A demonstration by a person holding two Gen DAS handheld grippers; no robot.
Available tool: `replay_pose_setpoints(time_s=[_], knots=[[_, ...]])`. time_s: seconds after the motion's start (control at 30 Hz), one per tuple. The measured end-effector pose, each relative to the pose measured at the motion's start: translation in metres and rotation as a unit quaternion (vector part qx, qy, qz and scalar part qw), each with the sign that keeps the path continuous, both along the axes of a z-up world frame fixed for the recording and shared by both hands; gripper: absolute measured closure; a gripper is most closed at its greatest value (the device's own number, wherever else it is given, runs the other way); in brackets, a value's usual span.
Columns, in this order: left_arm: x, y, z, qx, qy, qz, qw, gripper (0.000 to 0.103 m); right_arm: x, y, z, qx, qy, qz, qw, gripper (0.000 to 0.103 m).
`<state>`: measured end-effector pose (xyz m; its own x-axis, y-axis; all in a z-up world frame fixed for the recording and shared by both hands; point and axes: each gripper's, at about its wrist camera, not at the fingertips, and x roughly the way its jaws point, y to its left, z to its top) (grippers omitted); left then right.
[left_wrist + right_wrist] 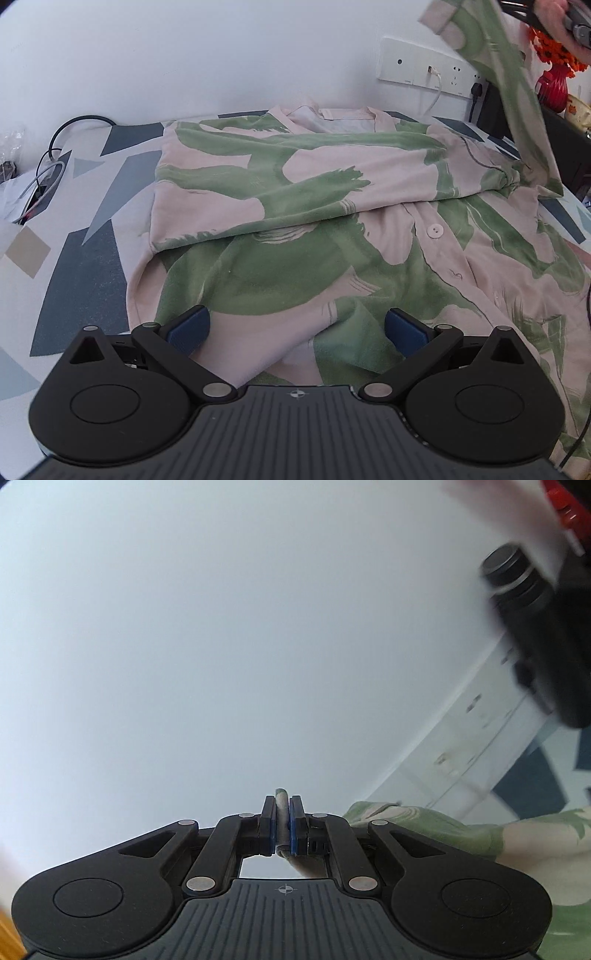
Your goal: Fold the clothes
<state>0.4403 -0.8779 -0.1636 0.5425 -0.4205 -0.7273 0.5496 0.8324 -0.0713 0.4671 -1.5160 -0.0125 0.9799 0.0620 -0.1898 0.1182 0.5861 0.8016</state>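
Two grippers divided the work: right gripper [282, 827] pinched the sleeve [506, 70] aloft for folding over the shirt [295, 206], left gripper [295, 328] hovering wide open

A pink shirt [295, 221] with broad green leaf prints lies spread on the patterned surface, collar toward 12 o'clock and buttoned front facing up. One sleeve [258, 192] is folded across the chest. The other sleeve [509, 85] is lifted off the body toward 1 o'clock, its cuff pointing up.
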Motion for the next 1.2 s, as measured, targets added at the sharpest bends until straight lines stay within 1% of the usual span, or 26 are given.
replay_pose_setpoints(time_s=[0.1,0.17,0.23,0.37,0.43,0.47,0.5,0.57,0.63,0.7,0.73,0.8,0.87,0.9,0.97,1.03,1.13,1.17,1.2], knots=[[0.0,0.01,0.002,-0.022,0.012,0.002,0.9997,0.0,0.046,0.061,-0.022,-0.002,0.032,0.069,0.997,0.097],[0.0,0.015,0.003,-0.032,0.017,0.002,0.9993,0.0,0.069,0.104,-0.048,0.003,0.066,0.111,0.992,0.097],[-0.001,0.02,0.005,-0.037,0.018,0.001,0.9991,0.0,0.083,0.143,-0.078,0.008,0.108,0.147,0.983,0.097],[0.0,0.032,0.009,-0.047,0.021,0.001,0.9987,0.0,0.086,0.205,-0.137,0.015,0.189,0.203,0.961,0.096],[0.004,0.04,0.015,-0.066,0.034,0.003,0.9972,0.0,0.079,0.217,-0.152,0.027,0.217,0.209,0.953,0.091],[0.007,0.044,0.019,-0.078,0.042,0.004,0.9961,0.0,0.073,0.22,-0.158,0.039,0.228,0.21,0.95,0.087],[0.011,0.048,0.023,-0.093,0.051,0.003,0.9944,0.0,0.066,0.218,-0.159,0.049,0.23,0.21,0.949,0.083],[0.02,0.056,0.034,-0.124,0.06,0.004,0.9904,0.0,0.05,0.207,-0.154,0.059,0.218,0.206,0.952,0.071],[0.033,0.06,0.044,-0.158,0.068,0.004,0.9852,0.0,0.03,0.188,-0.145,0.045,0.2,0.189,0.96,0.068],[0.05,0.061,0.052,-0.188,0.081,0.005,0.9789,0.0,0.012,0.164,-0.137,0.02,0.188,0.161,0.969,0.067],[0.06,0.06,0.054,-0.202,0.089,0.006,0.9753,0.002,0.003,0.152,-0.135,0.009,0.188,0.142,0.972,0.066],[0.082,0.054,0.055,-0.225,0.109,0.006,0.9682,0.013,-0.018,0.128,-0.133,-0.009,0.195,0.1,0.976,0.066],[0.106,0.042,0.046,-0.233,0.146,0.01,0.9615,0.029,-0.047,0.106,-0.132,-0.028,0.206,0.053,0.977,0.066],[0.117,0.035,0.041,-0.234,0.167,0.014,0.9577,0.032,-0.062,0.096,-0.133,-0.033,0.212,0.032,0.976,0.066],[0.135,0.022,0.028,-0.247,0.205,0.03,0.9465,0.034,-0.091,0.077,-0.139,-0.028,0.223,-0.003,0.974,0.066],[0.149,0.011,0.018,-0.244,0.23,0.052,0.9406,0.035,-0.118,0.064,-0.146,-0.032,0.23,-0.035,0.972,0.067],[0.157,0.0,0.008,-0.223,0.247,0.096,0.938,0.036,-0.15,0.053,-0.15,-0.063,0.248,-0.075,0.964,0.066],[0.158,-0.002,0.007,-0.218,0.249,0.109,0.9375,0.036,-0.158,0.05,-0.153,-0.067,0.253,-0.083,0.961,0.066],[0.16,-0.003,0.005,-0.212,0.251,0.12,0.9368,0.036,-0.164,0.046,-0.157,-0.059,0.254,-0.089,0.961,0.066]])
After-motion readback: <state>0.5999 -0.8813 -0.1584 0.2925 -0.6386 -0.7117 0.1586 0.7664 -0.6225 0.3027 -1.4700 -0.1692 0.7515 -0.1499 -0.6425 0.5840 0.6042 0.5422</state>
